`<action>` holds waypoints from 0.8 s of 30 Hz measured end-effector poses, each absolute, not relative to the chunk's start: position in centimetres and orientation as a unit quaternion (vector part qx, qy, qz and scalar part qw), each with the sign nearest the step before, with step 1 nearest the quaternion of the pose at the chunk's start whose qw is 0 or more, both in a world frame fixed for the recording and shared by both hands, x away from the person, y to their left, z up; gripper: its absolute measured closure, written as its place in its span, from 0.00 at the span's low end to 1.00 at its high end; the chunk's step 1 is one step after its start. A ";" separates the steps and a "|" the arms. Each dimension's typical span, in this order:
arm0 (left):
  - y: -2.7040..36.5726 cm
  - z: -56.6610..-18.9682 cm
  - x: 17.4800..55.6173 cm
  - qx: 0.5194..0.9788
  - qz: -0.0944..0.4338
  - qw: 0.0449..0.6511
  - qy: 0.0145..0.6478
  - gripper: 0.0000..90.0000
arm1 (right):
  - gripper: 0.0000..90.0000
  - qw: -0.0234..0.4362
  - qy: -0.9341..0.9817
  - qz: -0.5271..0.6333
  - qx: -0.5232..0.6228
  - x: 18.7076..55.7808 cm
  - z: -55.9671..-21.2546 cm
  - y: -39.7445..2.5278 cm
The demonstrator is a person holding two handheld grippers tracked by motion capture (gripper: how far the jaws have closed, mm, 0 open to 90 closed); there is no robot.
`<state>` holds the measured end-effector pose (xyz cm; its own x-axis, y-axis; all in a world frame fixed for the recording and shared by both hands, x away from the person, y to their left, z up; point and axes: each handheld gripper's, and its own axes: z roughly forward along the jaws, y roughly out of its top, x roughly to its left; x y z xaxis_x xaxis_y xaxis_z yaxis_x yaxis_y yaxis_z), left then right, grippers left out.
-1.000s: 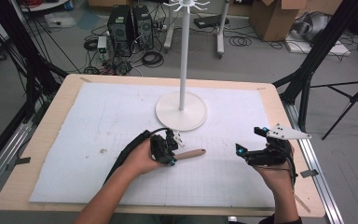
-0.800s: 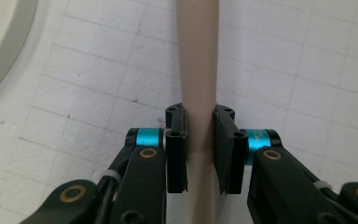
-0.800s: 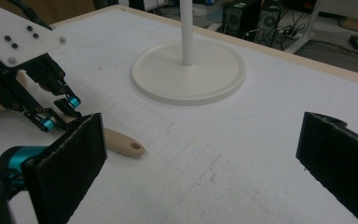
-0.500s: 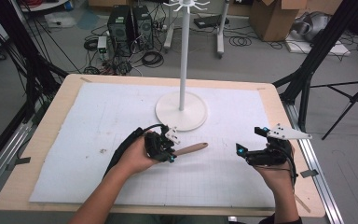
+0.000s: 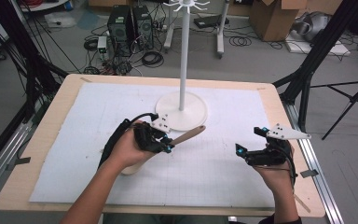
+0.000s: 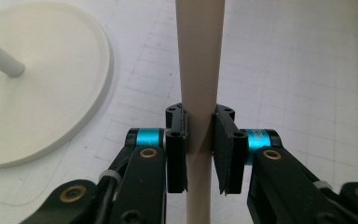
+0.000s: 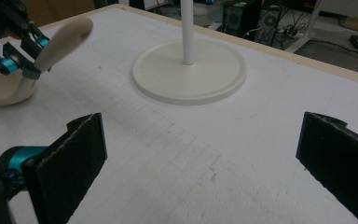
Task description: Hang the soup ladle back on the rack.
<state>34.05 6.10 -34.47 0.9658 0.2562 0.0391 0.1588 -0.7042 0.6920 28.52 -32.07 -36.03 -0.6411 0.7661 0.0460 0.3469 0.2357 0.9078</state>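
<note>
Spoon (image 5: 186, 136) lifted, handle tilted up; left gripper (image 5: 166, 143) clamps it, right gripper (image 5: 247, 150) wide; white mat (image 5: 214, 172), cluttered floor.

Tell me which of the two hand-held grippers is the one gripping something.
The left hand-held gripper: its jaws are shut on the handle of the pale wooden spoon, near the stand's round base. The right hand-held gripper is open, jaws wide apart.

1. No readable text, labels, brands, numbers or signs anywhere.
2. White mat (image 5: 223, 177) on the tabletop: faint printed grid lines, no figures legible.
3. Cardboard boxes (image 5: 272, 18) on the floor past the far edge: any markings too blurred to read.
4. Computer towers (image 5: 130, 25) there: no legible badge.
</note>
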 end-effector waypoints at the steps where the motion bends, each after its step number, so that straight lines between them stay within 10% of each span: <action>1: 6.3 -34.2 34.2 0.921 0.067 0.368 0.112 0.85 | 0.00 0.211 0.757 0.497 0.368 28.5 -36.0 -32.1; 24: 9.3 -27.5 35.9 0.888 0.052 0.444 0.104 0.85 | 0.00 0.212 0.757 0.498 0.367 28.5 -36.0 -32.1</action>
